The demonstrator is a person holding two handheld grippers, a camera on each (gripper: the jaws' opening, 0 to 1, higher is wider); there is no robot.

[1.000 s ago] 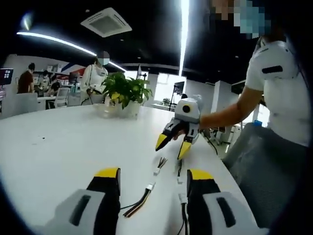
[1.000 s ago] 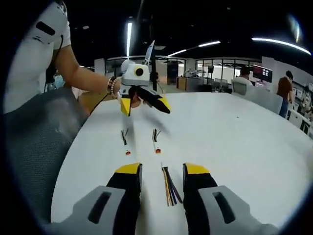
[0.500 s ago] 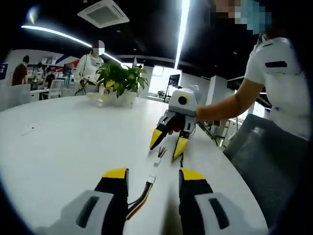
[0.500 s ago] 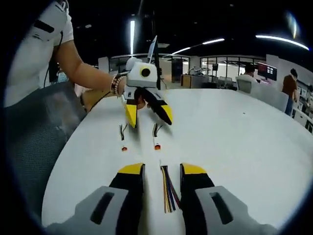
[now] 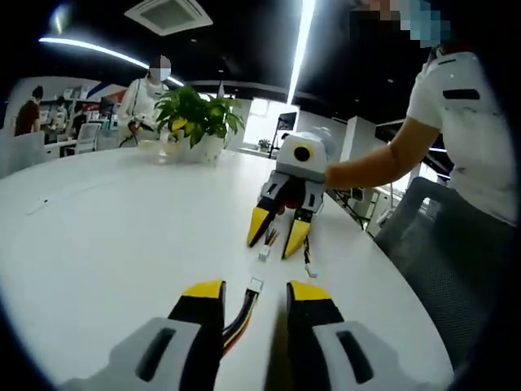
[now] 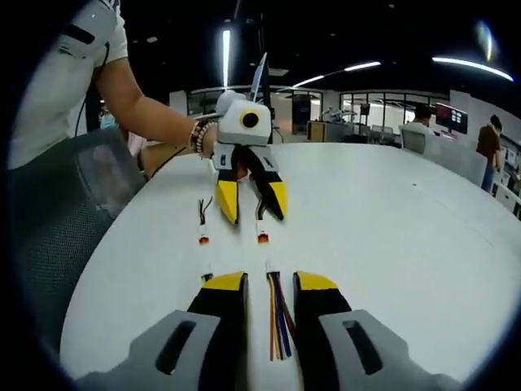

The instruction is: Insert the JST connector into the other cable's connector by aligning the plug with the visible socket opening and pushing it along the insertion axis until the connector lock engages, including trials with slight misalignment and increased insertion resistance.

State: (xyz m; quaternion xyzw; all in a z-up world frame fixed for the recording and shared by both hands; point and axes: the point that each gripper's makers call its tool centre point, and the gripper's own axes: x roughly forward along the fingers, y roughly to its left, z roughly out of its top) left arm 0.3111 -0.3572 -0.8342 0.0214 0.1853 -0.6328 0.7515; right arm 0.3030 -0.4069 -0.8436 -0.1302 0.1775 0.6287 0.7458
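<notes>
Left gripper (image 5: 255, 291), right gripper (image 6: 269, 281): jaws parted, low, pointing toward each other.

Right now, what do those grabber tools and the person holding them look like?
Each gripper has a white body, two black jaws with yellow tips, and grey shells at the base. The right gripper and left gripper face each other. The person wears a white short-sleeved shirt with a dark chest patch, and a beaded bracelet on the wrist.

Two low fisheye views facing each other across the white worktop (image 5: 122, 236), each close above the shared cables (image 6: 277, 314), each showing the opposite tool (image 5: 275, 236)
</notes>
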